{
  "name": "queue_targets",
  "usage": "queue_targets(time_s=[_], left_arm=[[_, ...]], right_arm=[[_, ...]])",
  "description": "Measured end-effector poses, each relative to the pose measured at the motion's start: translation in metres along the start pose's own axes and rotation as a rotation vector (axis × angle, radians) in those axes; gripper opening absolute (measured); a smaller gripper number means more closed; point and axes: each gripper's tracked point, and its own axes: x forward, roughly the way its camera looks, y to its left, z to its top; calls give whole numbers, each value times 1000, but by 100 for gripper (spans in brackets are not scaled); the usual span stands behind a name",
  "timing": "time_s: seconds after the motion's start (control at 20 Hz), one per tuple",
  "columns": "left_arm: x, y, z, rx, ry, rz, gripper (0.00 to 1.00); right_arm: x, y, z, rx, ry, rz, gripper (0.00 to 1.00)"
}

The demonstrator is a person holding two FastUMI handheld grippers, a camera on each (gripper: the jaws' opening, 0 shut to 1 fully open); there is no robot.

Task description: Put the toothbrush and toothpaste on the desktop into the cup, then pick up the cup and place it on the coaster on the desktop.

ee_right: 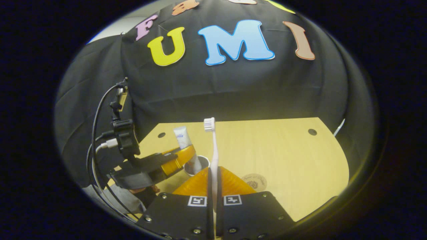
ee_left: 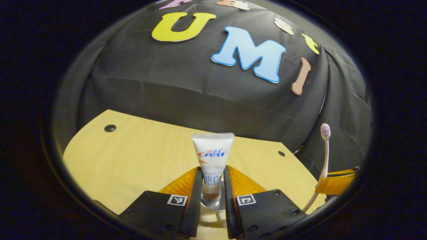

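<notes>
In the left gripper view, my left gripper [ee_left: 212, 173] is shut on the white toothpaste tube [ee_left: 212, 160]. The tube stands upright, cap end down, just above the white cup [ee_left: 210, 217] that peeks out between the fingers. In the right gripper view, my right gripper [ee_right: 213, 170] is shut on the toothbrush [ee_right: 214, 150], held upright with its bristles at the top. Farther left, that view shows the left gripper [ee_right: 176, 158] holding the toothpaste [ee_right: 184, 137] over the cup [ee_right: 202, 162]. The round brown coaster [ee_right: 254, 182] lies on the desktop, right of the cup. The toothbrush [ee_left: 325, 156] and right gripper [ee_left: 335, 183] show at the right edge of the left gripper view.
The wooden desktop [ee_right: 287, 156] has small round holes near its back corners [ee_right: 312, 132]. Black cloth walls close in the back and sides. Cables [ee_right: 95, 140] hang from the left gripper, and a hand [ee_right: 143, 190] holds it from below.
</notes>
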Motion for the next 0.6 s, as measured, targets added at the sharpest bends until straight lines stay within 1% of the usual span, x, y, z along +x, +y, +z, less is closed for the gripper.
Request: queue_targets(time_s=[0.05,0.15,0.2,0.25,0.3,0.35,0.4,0.45,0.5,0.6], left_arm=[[-2,2,-4,-8,15,6,47],[-9,6,-7,-22,26,14,47],[-11,4,-3,-24,11,10,54],[-16,2,4,-17,-1,9,58],[-21,1,9,-1,-13,7,58],[-26,0,13,13,-22,7,67],[-31,-1,16,20,-33,6,88],[-37,-1,20,18,-38,6,82],[-43,-2,19,5,-37,0,85],[-57,2,17,-19,-28,8,89]], right_arm=[[5,2,5,-1,-9,9,4],[14,7,14,3,-27,27,4],[19,9,20,7,-37,35,4],[25,10,24,10,-45,41,4],[30,12,29,12,-52,48,4],[35,13,34,16,-63,54,4],[40,16,41,24,-76,63,4],[46,18,45,33,-89,74,4],[52,21,50,39,-97,87,4],[67,24,55,50,-107,103,4]])
